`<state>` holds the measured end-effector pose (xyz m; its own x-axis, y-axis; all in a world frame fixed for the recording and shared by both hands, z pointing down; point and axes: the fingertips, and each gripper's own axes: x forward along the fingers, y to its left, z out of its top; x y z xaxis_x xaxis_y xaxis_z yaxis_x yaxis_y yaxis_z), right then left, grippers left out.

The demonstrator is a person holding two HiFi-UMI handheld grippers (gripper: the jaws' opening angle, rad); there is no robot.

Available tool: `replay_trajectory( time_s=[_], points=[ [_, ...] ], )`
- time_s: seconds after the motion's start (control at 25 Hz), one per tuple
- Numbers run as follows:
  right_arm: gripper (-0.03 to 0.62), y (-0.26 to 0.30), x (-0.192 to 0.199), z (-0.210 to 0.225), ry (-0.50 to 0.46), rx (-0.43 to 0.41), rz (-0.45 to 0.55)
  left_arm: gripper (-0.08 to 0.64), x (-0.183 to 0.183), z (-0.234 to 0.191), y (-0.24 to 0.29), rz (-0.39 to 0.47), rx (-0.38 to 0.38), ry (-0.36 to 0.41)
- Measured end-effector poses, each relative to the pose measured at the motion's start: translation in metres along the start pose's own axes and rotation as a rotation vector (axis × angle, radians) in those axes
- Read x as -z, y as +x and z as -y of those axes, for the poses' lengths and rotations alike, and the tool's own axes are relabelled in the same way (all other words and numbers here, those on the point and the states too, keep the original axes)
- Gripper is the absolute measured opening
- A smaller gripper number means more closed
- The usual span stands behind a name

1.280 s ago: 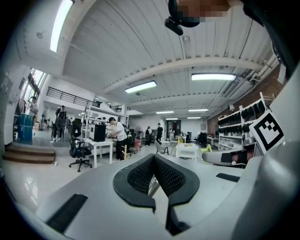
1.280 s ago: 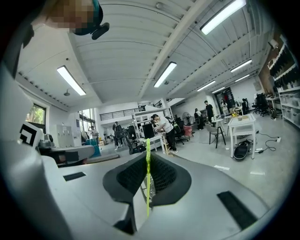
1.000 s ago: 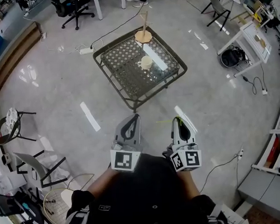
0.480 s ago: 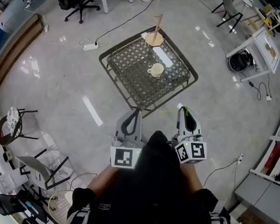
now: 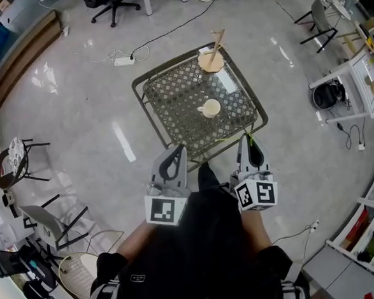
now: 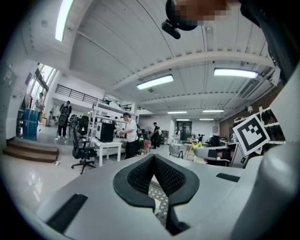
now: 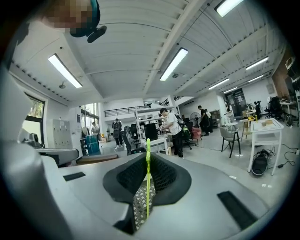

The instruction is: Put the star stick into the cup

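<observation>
On a grey lattice table (image 5: 177, 98) one cream cup (image 5: 210, 107) is set. One thin green star stick (image 7: 147, 187) is clamped by the right gripper (image 7: 147, 155). The left gripper (image 6: 153, 158) is held with jaws together.

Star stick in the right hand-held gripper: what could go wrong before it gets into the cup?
1. The star stick is very thin and held only by a pinch of the right hand-held gripper, so it might slip or twist on the way.
2. The cup is small and stands alone mid-table; a slightly off aim could knock it over or drop the stick beside it.
</observation>
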<state>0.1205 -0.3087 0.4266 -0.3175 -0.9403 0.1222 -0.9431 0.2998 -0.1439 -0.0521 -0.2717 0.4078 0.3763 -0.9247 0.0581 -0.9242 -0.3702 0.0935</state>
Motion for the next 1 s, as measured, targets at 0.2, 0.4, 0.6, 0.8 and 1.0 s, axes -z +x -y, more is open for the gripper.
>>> replay_trajectory(
  time_s=[0.2, 0.4, 0.6, 0.8, 1.0],
  points=[
    [0.023, 0.059, 0.003, 0.025, 0.008, -0.033, -0.04, 0.015, -0.005, -0.014, 0.048, -0.014, -0.048, -0.015],
    [0.023, 0.113, 0.03, 0.051, 0.002, -0.059, -0.104, 0.015, 0.004, -0.019, 0.087, -0.043, -0.08, -0.023],
    [0.023, 0.159, 0.065, 0.064, -0.004, -0.093, -0.181, 0.015, 0.013, -0.03, 0.114, -0.076, -0.117, -0.035],
    [0.023, 0.198, 0.096, 0.078, -0.006, -0.12, -0.24, 0.015, 0.016, -0.034, 0.142, -0.084, -0.137, -0.041],
    [0.022, 0.226, 0.122, 0.081, -0.005, -0.141, -0.283, 0.015, 0.021, -0.039, 0.16, -0.096, -0.153, -0.054]
  ],
)
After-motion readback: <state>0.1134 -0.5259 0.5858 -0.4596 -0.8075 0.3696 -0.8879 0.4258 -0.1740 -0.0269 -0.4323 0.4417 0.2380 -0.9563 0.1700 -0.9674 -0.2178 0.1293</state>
